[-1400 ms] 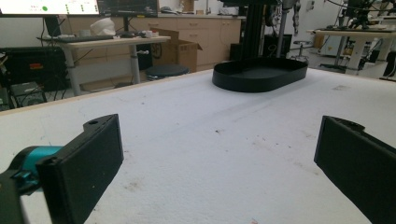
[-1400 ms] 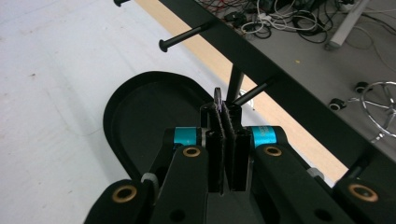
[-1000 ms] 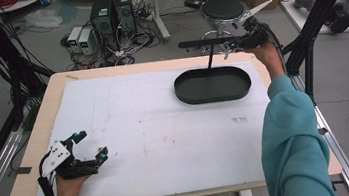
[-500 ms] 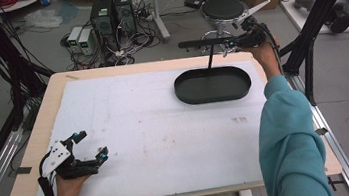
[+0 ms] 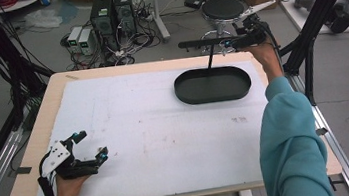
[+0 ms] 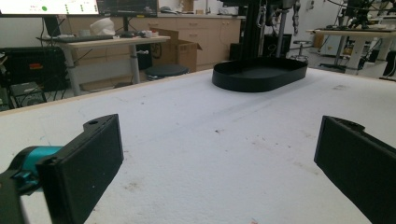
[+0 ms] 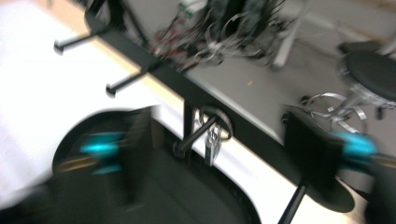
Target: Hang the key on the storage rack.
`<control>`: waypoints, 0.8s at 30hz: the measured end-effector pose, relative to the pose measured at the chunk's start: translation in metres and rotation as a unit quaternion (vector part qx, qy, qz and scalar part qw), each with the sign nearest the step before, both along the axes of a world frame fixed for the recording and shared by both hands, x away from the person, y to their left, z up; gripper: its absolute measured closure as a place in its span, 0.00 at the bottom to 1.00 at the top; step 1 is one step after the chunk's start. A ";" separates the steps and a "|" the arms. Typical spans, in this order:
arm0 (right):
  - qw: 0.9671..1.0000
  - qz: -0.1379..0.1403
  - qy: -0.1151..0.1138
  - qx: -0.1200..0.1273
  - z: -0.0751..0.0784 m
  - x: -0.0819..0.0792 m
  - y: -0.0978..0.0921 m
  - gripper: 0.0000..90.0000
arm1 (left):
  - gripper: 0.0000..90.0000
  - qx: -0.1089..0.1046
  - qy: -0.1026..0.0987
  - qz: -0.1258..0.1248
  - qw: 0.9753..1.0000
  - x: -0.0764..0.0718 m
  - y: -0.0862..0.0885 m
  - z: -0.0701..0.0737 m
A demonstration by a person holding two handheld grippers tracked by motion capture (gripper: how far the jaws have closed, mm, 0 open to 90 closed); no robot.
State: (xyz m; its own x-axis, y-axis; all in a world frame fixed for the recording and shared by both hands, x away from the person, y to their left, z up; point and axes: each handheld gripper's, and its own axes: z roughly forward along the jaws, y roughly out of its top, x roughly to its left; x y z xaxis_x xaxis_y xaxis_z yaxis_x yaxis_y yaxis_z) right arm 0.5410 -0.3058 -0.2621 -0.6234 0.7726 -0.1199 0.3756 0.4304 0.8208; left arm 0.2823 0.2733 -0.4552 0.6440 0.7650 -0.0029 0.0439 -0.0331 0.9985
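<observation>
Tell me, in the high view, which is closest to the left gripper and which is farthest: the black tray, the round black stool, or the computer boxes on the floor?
From the left gripper, at the table's near left corner:
1. The black tray, on the table's far right part.
2. The computer boxes, on the floor beyond the table's far edge.
3. The round black stool, on the floor past the tray, farthest right.

A black oval tray (image 5: 214, 93) sits flat on the white table, a black hook stand (image 5: 209, 48) rising upright from it, metal rings (image 7: 212, 126) hanging on one peg.
</observation>
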 end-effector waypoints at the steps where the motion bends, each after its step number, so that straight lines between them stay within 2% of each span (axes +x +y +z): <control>1: 1.000 -0.002 -0.007 0.006 0.002 -0.003 0.001 0.12 | 0.02 0.000 0.000 0.000 1.000 0.000 0.000 0.000; 3: 0.999 0.010 -0.016 0.033 0.006 -0.009 0.002 0.01 | 0.02 -0.002 0.001 -0.001 1.000 0.000 0.000 0.000; 4: 0.998 0.015 -0.018 0.055 0.009 -0.014 0.002 0.01 | 0.02 -0.002 0.001 -0.001 1.000 0.000 0.000 0.000; 5: 0.998 0.019 -0.018 0.064 0.011 -0.017 0.003 0.01 | 0.02 -0.003 0.001 -0.002 1.000 0.000 0.000 0.000; 7: 0.997 0.026 -0.035 0.064 0.017 -0.028 0.005 0.01 | 0.02 -0.005 0.001 -0.002 1.000 0.000 0.001 0.000; 8: 0.996 0.034 -0.039 0.071 0.019 -0.036 0.007 0.01 | 0.02 -0.005 0.001 -0.003 1.000 0.000 0.001 0.000; 10: 0.995 0.041 -0.042 0.080 0.019 -0.043 0.008 0.01 | 0.02 -0.005 0.000 -0.003 1.000 0.000 0.001 0.000; 12: 0.995 0.052 -0.044 0.078 0.018 -0.056 0.009 0.01 | 0.02 -0.005 0.001 -0.004 1.000 0.000 0.001 0.000; 13: 0.994 0.058 -0.051 0.079 0.017 -0.062 0.010 0.01 | 0.02 -0.007 0.002 -0.004 1.000 0.000 0.001 0.000; 14: 0.993 0.063 -0.059 0.085 0.015 -0.069 0.010 0.01 | 0.02 -0.007 0.001 -0.004 1.000 0.000 0.001 0.000; 15: 0.992 0.072 -0.056 0.086 0.014 -0.076 0.010 0.01 | 0.02 -0.007 0.001 -0.003 1.000 0.000 0.001 0.000; 16: 0.991 0.079 -0.068 0.086 0.011 -0.083 0.010 0.01 | 0.02 -0.005 0.001 -0.003 1.000 0.000 0.001 0.000; 18: 0.989 0.090 -0.069 0.097 0.006 -0.099 0.010 0.01 | 0.02 -0.005 0.000 -0.003 1.000 0.000 0.001 0.000; 19: 0.987 0.099 -0.081 0.101 0.002 -0.107 0.010 0.01 | 0.02 -0.005 0.000 -0.002 1.000 0.000 0.001 0.000; 20: 0.986 0.104 -0.084 0.103 0.000 -0.113 0.009 0.01 | 0.02 -0.005 0.000 -0.003 1.000 0.000 0.001 0.000; 24: 0.980 0.122 -0.096 0.127 -0.024 -0.143 0.005 0.01 | 0.02 -0.005 0.001 -0.001 1.000 0.000 0.001 0.000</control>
State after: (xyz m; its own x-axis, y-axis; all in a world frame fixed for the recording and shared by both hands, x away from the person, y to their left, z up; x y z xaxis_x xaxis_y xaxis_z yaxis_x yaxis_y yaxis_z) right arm 0.3981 -0.3009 -0.2859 -0.7780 0.6236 -0.0761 0.1146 0.2599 0.9588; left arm 0.2823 0.2739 -0.4553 0.6461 0.7632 -0.0116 0.0454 -0.0233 0.9987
